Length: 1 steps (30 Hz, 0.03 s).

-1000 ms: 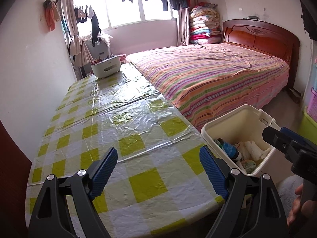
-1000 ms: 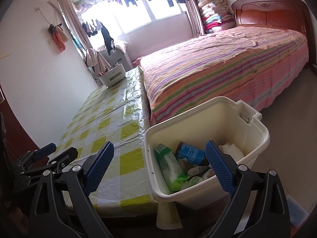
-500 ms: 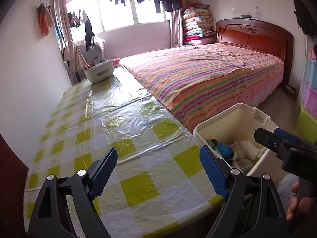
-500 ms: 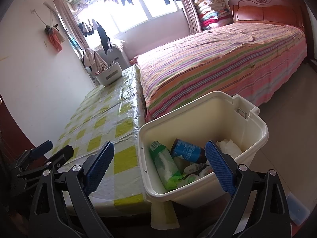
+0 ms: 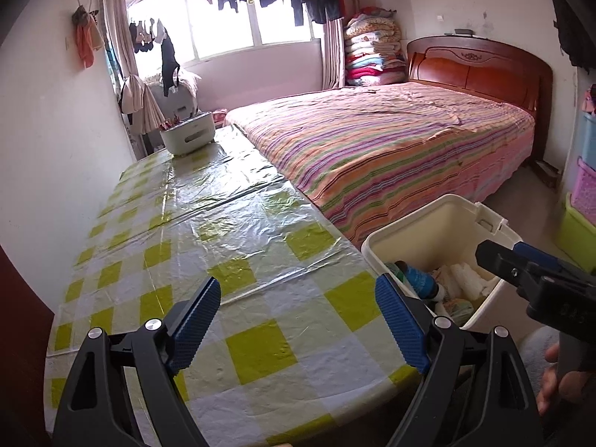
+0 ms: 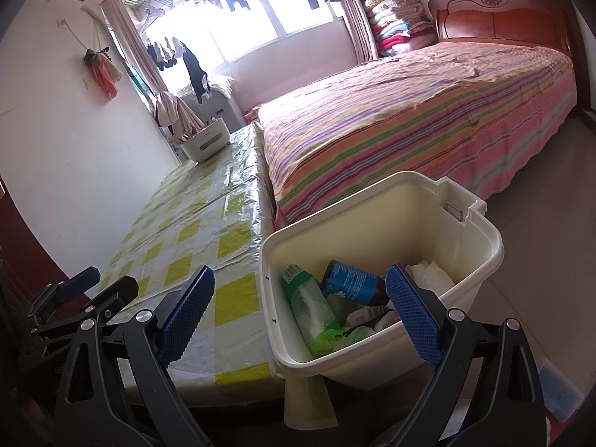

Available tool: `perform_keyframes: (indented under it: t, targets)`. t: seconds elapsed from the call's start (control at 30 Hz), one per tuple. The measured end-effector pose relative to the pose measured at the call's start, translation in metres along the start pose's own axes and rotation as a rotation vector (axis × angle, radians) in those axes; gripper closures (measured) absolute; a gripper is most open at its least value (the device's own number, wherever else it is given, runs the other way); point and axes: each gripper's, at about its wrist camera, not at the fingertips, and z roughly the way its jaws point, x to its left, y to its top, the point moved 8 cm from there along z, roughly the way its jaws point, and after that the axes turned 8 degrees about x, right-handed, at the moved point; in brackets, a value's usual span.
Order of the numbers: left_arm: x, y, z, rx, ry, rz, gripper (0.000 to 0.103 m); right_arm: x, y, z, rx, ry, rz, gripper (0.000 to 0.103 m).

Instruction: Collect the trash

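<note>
Here, both wrist views show a bedside table and a bin, read from near to far. Nearest, the left gripper (image 5: 298,320) hangs over the near end of the table (image 5: 238,246), its jaws spread wide with nothing between them. The right gripper (image 6: 301,316) is likewise spread and empty, poised above the cream trash bin (image 6: 480,223), which stands on the floor just beside the table's near corner.

The trash lies inside the bin. By count: one green wipes pack (image 6: 309,301), one dark bottle with a blue label (image 6: 350,283), one wad of white tissue (image 6: 428,272), and a few small white containers too crowded to number. No loose trash shows on the tablecloth.

Handling, as a judgement: the pack looks soft and crushable, best pinched across its flat middle. The bottle appears stiff, round and probably slippery, so a hold across the labelled body would suit. The tissue is light and yielding and may be taken anywhere. The bin itself seems rigid plastic, and its rim offers the best purchase.

Farther off, one white caddy (image 5: 188,136) stands at the table's far end. One striped bed (image 5: 391,145) runs alongside the table, with one stack of folded quilts (image 5: 372,52) by the window.
</note>
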Motion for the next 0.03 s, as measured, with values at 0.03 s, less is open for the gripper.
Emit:
perform_keyframes:
  t: [0.03]
  targets:
    - [-0.0005, -0.0002, -0.0013, -0.002, 0.001, -0.001, 0.02, 0.0, 0.0001, -0.0001, -0.001, 0.0, 0.0, 0.011]
